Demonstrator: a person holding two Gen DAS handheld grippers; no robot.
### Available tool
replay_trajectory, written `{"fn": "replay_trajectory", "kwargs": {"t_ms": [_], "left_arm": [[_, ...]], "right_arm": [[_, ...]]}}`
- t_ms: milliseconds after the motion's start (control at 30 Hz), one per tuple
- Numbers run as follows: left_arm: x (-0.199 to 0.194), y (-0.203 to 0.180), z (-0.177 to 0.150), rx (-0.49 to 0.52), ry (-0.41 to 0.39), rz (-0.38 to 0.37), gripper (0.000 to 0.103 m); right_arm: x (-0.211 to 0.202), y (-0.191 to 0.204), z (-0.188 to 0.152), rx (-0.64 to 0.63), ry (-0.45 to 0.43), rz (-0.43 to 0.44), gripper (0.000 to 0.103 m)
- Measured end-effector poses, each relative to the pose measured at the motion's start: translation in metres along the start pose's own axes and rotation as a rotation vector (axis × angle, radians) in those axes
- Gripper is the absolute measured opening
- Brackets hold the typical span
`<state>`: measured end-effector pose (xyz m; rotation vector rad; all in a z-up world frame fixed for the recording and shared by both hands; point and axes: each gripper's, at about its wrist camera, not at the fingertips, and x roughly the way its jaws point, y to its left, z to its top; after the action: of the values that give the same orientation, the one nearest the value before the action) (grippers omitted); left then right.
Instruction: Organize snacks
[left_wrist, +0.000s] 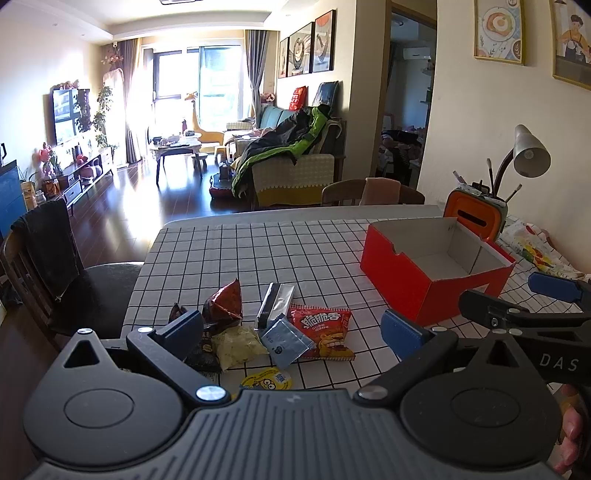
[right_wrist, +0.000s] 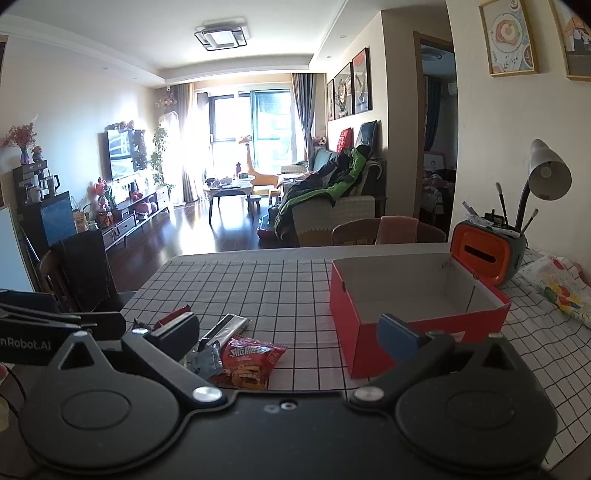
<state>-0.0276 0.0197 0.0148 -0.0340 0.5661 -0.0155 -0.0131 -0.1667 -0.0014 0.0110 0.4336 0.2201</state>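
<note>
On the near left part of the checked tablecloth (left_wrist: 295, 251), a loose heap of snack packets waits to be sorted. It holds a dark red crinkled bag (left_wrist: 223, 301), a silver foil bar (left_wrist: 276, 301), a red cartoon packet (left_wrist: 325, 330), a pale blue sachet (left_wrist: 286, 341), a yellowish bag of crisps (left_wrist: 238, 345), a dark packet (left_wrist: 199, 350) partly hidden behind a fingertip, and a round yellow sticker-like disc (left_wrist: 266, 382) at the near edge. To the right of the heap, apart from it, stands the open red box (left_wrist: 424, 291); its white inside shows no snacks in either view, though the near corner of its floor is hidden by the wall.

The left gripper (left_wrist: 291, 332) hangs above the heap with its 2 fingers spread wide and nothing between them. The right gripper (right_wrist: 288, 332) is likewise spread and empty, with the red packet and the box's near left corner showing between its fingers.

My reading is that the task is at its start: 0 packets are boxed and all 7 items remain on the cloth. What is left is to pick each packet and place it in the box, assuming that box is the intended container. The orange tissue holder (right_wrist: 480, 256) and lamp (right_wrist: 546, 173) on the far right play no part.
</note>
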Motion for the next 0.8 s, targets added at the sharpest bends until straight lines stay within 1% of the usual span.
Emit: {"fn": "replay_trajectory", "kwargs": {"t_ms": [400,800], "left_arm": [[-0.006,-0.004,0.002,0.003,-0.012,-0.015,0.103],[-0.011,0.005,-0.001,-0.008,-0.021,-0.008,0.103]], "right_arm": [[-0.007,0.003,-0.001,-0.009,-0.019,-0.016,0.103],[-0.007,0.006,-0.001,-0.015,-0.032,-0.006,0.103]]}}
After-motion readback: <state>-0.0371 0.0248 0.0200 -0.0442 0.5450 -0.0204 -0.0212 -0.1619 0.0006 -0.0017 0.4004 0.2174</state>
